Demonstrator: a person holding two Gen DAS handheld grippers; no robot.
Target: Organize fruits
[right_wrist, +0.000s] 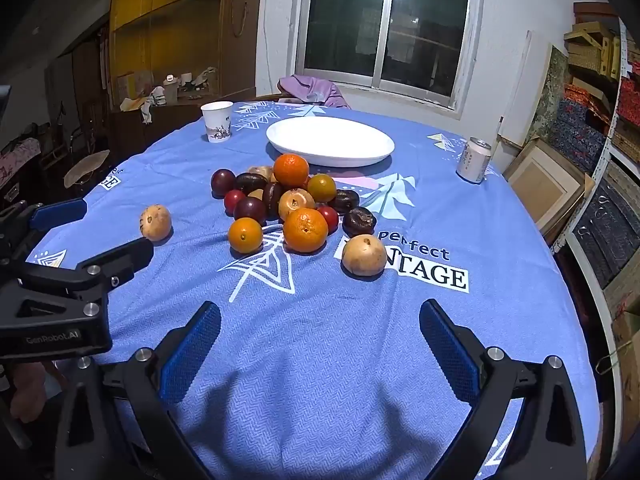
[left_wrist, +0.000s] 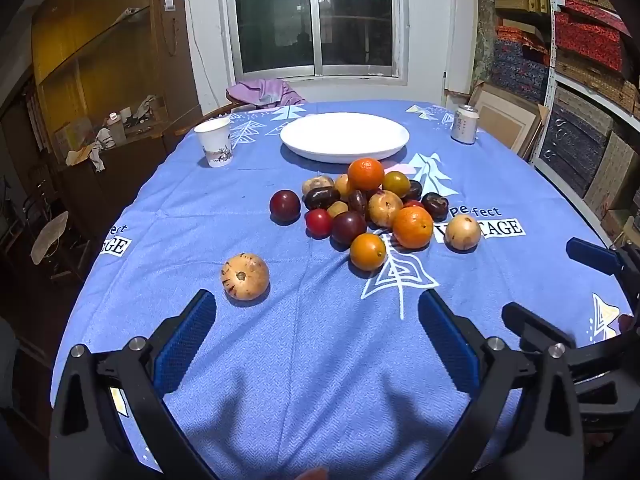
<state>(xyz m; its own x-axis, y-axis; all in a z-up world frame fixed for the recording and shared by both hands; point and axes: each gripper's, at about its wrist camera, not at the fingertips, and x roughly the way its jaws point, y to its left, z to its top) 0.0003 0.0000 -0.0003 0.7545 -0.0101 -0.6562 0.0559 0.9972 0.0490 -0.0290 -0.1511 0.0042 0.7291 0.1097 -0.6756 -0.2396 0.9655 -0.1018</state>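
Our left tongs hang wide apart, empty, above the blue-clothed round worktop. Just ahead of the left finger lies a tan speckled round fruit, apart from the heap of oranges, dark plums and red fruits. Behind the heap we see a bare white oval plate, flanked by a paper cup and a drink can.

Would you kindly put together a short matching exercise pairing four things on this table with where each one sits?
Things:
1. white plate
2. paper cup
3. drink can
4. lone tan fruit

Places:
A. far right of the blue tablecloth
B. nearest the left gripper
C. far left
D. just behind the fruit pile

Pairs: 1-D, 2-C, 3-A, 4-B
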